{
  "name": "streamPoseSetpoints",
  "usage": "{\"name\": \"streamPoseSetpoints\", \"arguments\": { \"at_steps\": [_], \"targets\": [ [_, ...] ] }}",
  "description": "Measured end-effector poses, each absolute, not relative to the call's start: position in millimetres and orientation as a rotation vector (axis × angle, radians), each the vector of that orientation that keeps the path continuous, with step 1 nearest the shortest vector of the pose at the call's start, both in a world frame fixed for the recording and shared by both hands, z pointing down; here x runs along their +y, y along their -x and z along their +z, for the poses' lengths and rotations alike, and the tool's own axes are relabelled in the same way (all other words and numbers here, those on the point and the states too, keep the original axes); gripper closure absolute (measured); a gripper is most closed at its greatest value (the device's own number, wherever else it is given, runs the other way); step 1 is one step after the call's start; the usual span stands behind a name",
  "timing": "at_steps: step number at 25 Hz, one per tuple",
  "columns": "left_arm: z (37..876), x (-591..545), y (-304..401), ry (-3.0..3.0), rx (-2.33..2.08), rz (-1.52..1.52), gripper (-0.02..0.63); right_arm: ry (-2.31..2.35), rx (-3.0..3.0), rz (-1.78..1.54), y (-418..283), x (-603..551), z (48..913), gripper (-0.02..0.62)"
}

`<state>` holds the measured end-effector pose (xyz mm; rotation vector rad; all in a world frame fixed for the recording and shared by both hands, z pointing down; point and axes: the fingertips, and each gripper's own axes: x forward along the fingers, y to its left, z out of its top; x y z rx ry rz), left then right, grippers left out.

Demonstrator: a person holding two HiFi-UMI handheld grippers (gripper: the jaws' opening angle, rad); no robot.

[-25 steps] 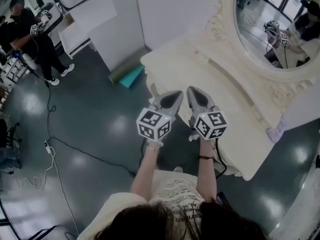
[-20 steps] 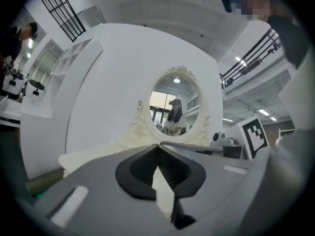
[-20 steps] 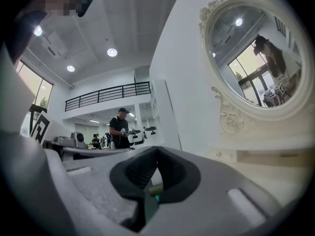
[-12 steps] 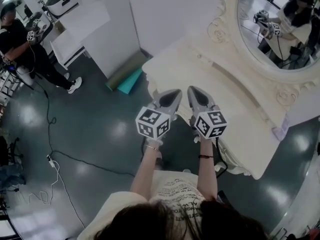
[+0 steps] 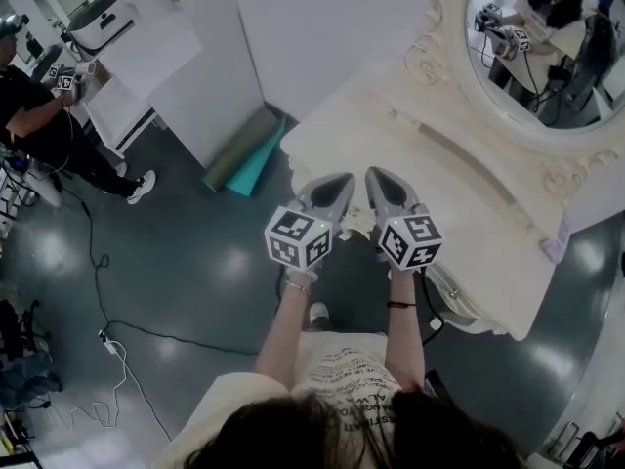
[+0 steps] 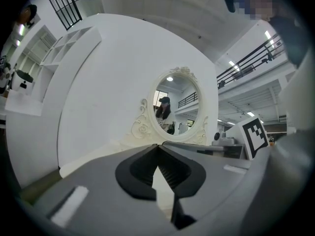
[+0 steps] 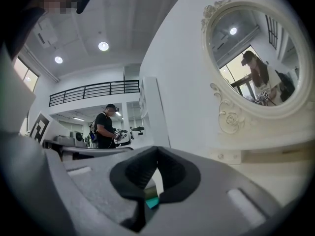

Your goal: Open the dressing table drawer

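The cream dressing table (image 5: 337,130) with its oval mirror (image 5: 547,47) fills the upper right of the head view. Its front drawer is hidden under the tabletop edge. My left gripper (image 5: 342,180) and right gripper (image 5: 377,174) are held level and side by side over the table's front edge, pointing at it. Both are shut and hold nothing. In the left gripper view the left gripper (image 6: 157,145) points at the mirror (image 6: 177,107). In the right gripper view the right gripper (image 7: 156,148) lies left of a small knob (image 7: 220,156) on the raised tier under the mirror (image 7: 256,58).
A teal mat and an olive roll (image 5: 244,154) lie on the floor by the table's left end. A white cabinet (image 5: 186,57) stands behind them. A person (image 5: 39,115) with grippers stands far left. A cable (image 5: 117,330) trails over the glossy floor.
Both grippers, still shut and side by side, have moved closer to the dressing table. The table and mirror look slightly larger, and the person at the left has slid toward the picture's edge.
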<state>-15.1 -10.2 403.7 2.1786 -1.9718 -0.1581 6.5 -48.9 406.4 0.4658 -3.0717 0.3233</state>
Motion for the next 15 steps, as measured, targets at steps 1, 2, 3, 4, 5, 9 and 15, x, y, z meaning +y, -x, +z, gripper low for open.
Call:
{"name": "streamPoseSetpoints", "arguments": {
  "at_steps": [1,2,3,4,5,9,15],
  "targets": [
    [404,-11,19,-2.187,-1.965,-0.156,0.607,-0.477,-3.073,0.323,-4,-49,407,0.592],
    [404,-11,22,-2.194,-1.959,-0.153,0.607,-0.486,-3.074,0.323,-1,-49,407,0.592],
    [404,-11,25,-2.202,-1.953,-0.150,0.607,-0.495,-3.075,0.324,2,-49,407,0.592],
    [404,-11,27,-2.209,-1.946,-0.146,0.607,-0.504,-3.076,0.324,5,-48,407,0.592],
    [404,-10,29,-2.216,-1.940,-0.144,0.607,-0.512,-3.075,0.323,7,-48,407,0.592],
    [405,-11,36,-2.226,-1.924,-0.145,0.607,-0.528,-3.069,0.314,14,-46,408,0.592],
    [405,-25,34,-2.239,-1.900,-0.154,0.607,-0.564,-3.050,0.319,9,-60,412,0.592]
  ]
}}
